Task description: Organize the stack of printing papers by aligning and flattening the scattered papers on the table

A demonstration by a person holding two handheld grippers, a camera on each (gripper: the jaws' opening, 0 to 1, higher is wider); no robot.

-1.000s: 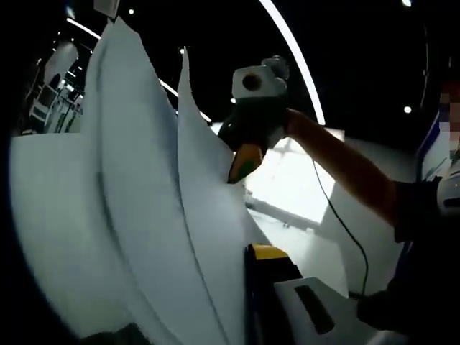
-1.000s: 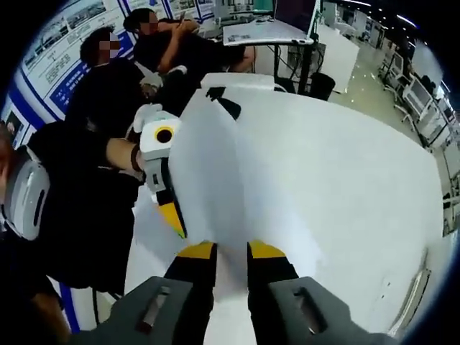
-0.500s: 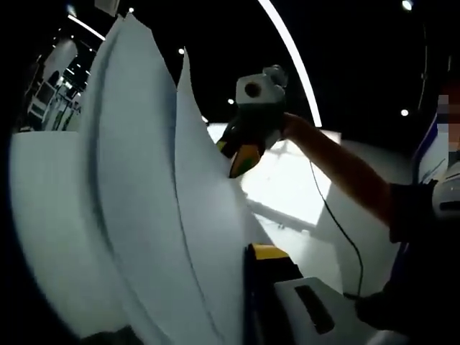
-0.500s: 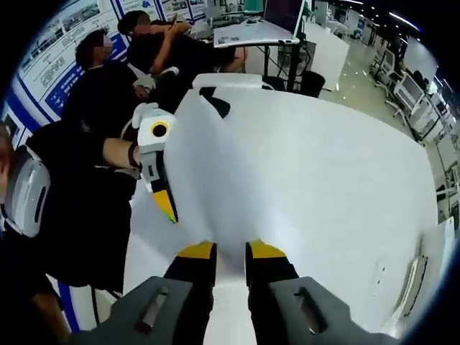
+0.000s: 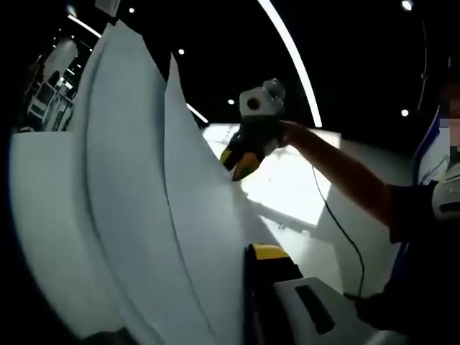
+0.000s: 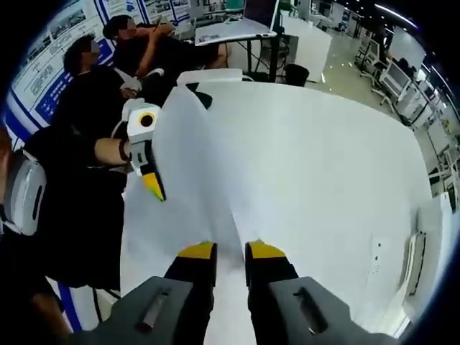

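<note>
A stack of white printing papers (image 5: 144, 201) is held up off the white table (image 6: 345, 180), its sheets fanned apart and curved. In the left gripper view the sheets stand close on the left and cover one jaw of my left gripper (image 5: 248, 253), which is shut on their near edge. Farther along, my right gripper (image 5: 241, 167) pinches the same stack. In the right gripper view the papers (image 6: 208, 158) run forward from my right gripper (image 6: 230, 250), shut on them. My left gripper (image 6: 153, 188) holds their left edge.
Two people (image 6: 93, 86) sit beyond the table's far left corner, next to a desk with a monitor (image 6: 237, 25). A white object with a black mark (image 6: 205, 83) lies at the table's far edge. A pale flat device (image 6: 417, 251) lies near the right edge. A cable (image 5: 352, 244) hangs from the holder's arm.
The grippers have drawn farther apart along the stack. In the right gripper view the sheets lie lower and flatter over the table. Both stay shut on the papers.
</note>
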